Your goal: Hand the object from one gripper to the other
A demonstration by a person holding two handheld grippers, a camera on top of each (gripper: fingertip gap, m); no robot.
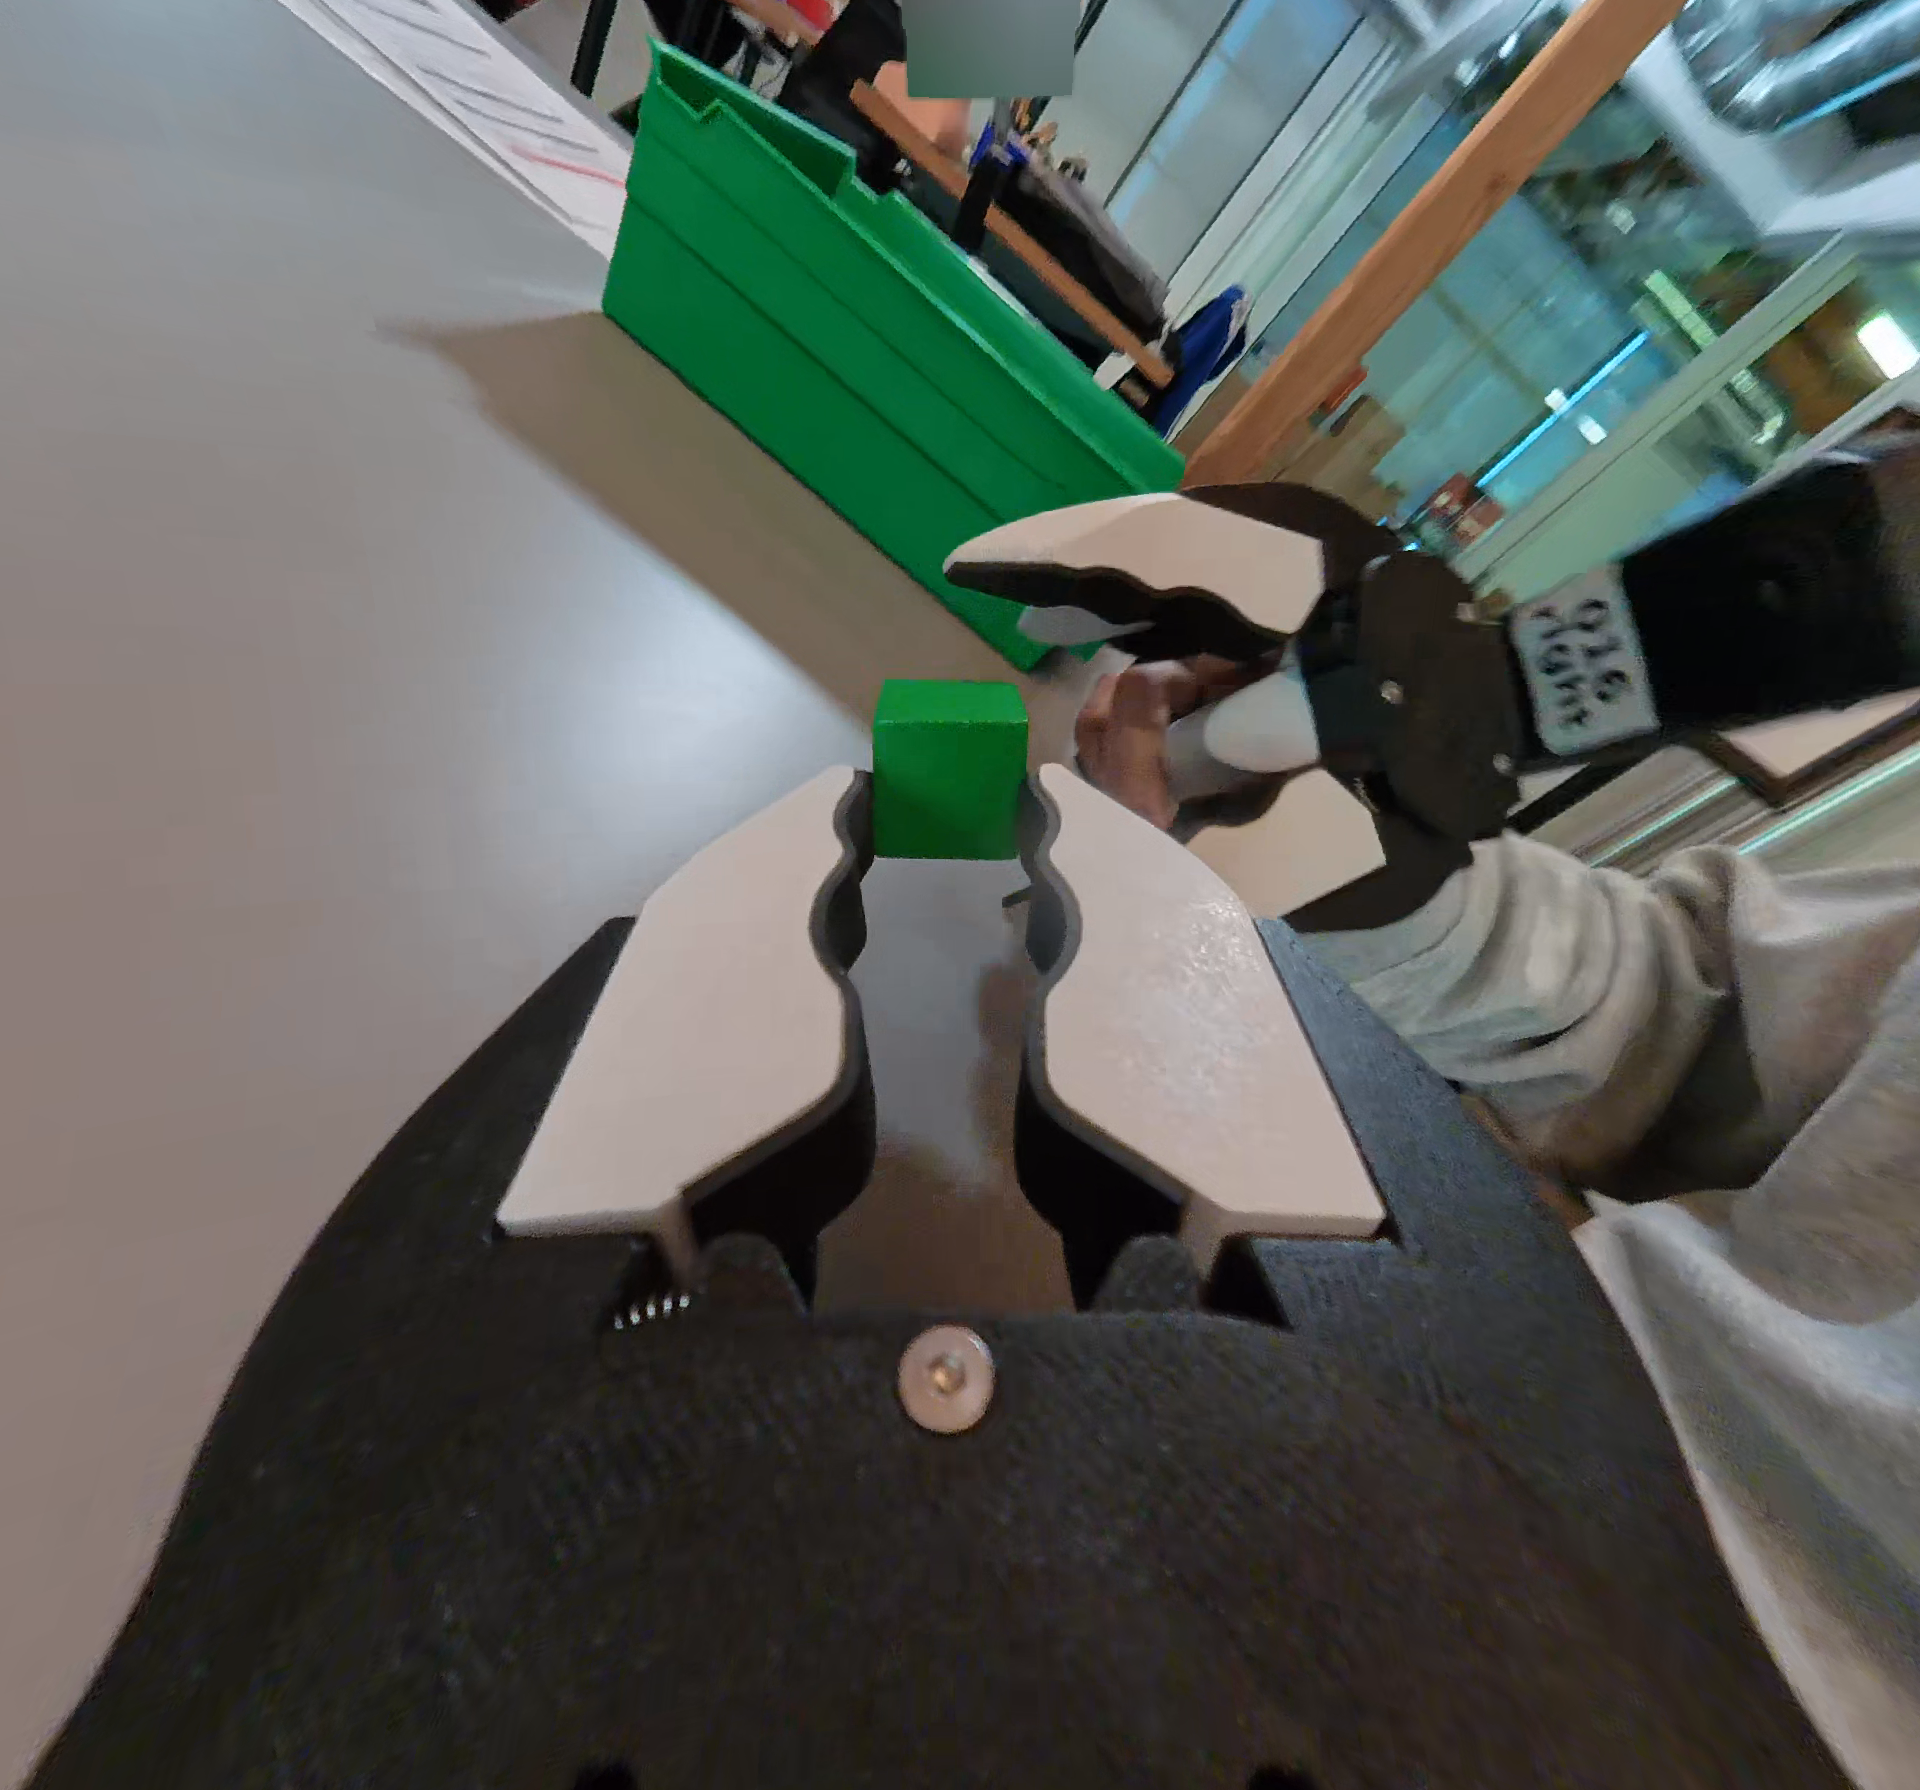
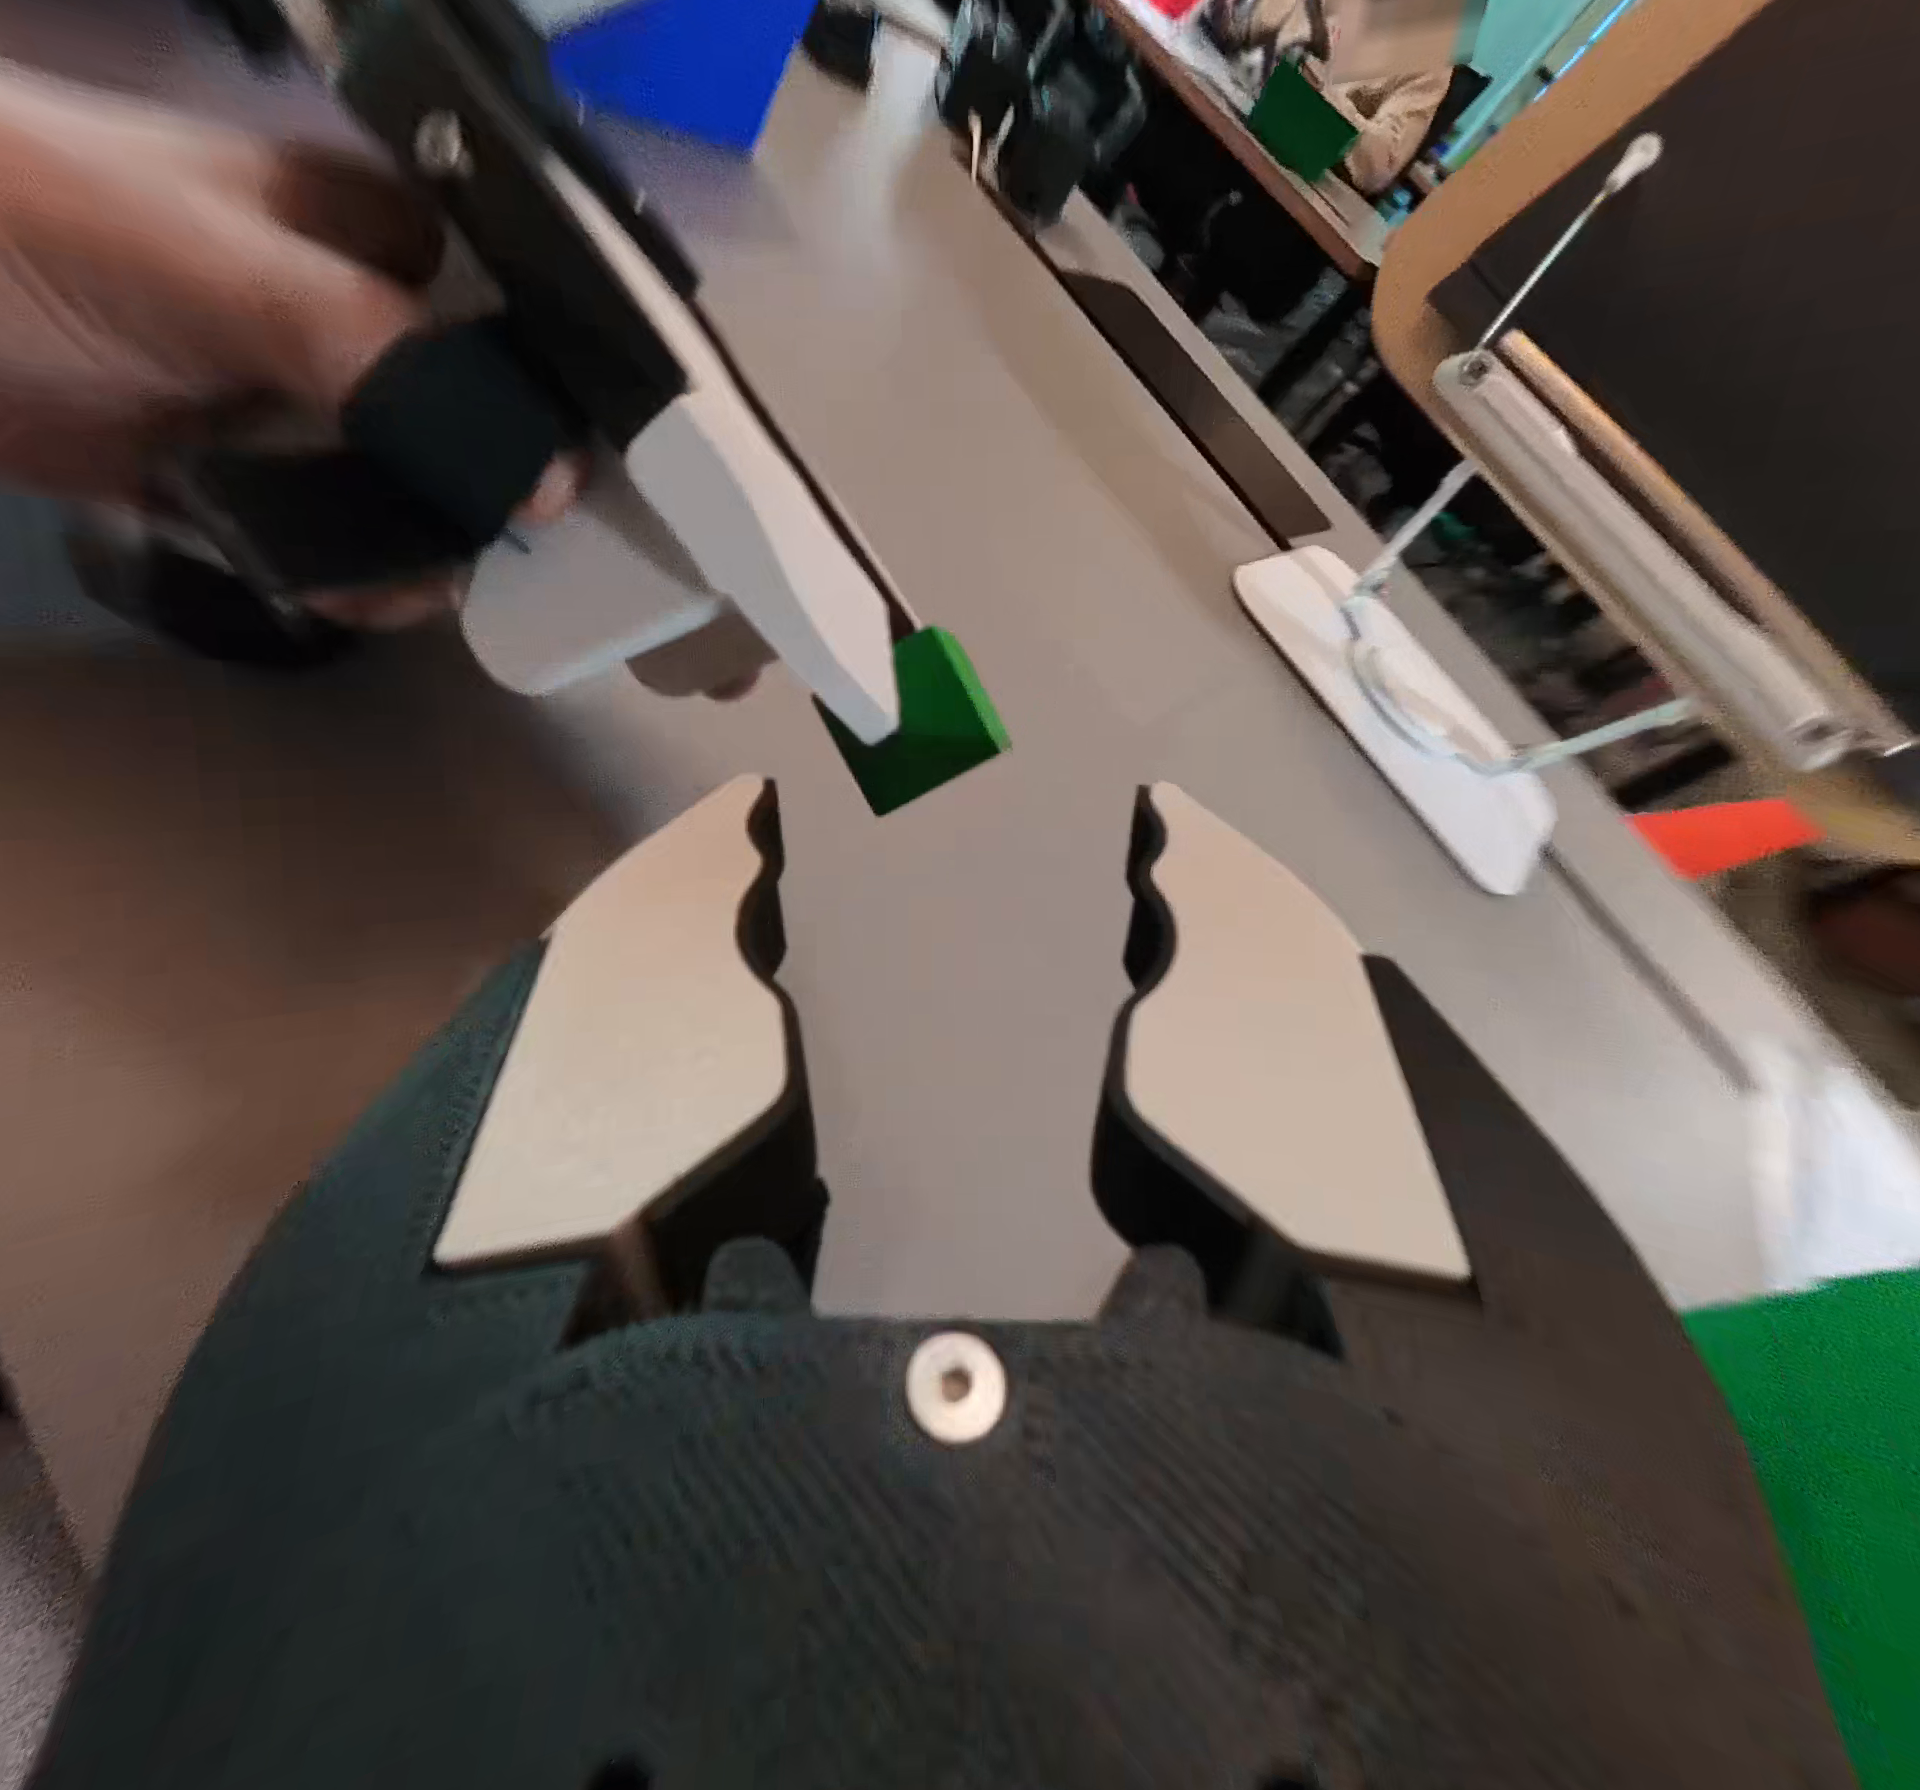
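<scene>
Gaping right gripper point(image 2: 954, 795) facing gripped cube point(image 2: 940, 722)

1. The small green cube point(image 1: 948, 772), clamped at the fingertips of the left claw point(image 1: 945, 810), sticks out forward with its far faces uncovered.
2. The right claw point(image 2: 956, 795) has its fingers spread wider than the cube, with open air between them and the cube just ahead.
3. The grey surface point(image 1: 312, 597) to the left of the cube lies bare.
4. A green plastic bin point(image 1: 831, 338) stands behind the cube, blocking that side.
5. A white flat base with a clear bent wire stand point(image 2: 1392, 701) occupies the surface right of the right claw.
</scene>
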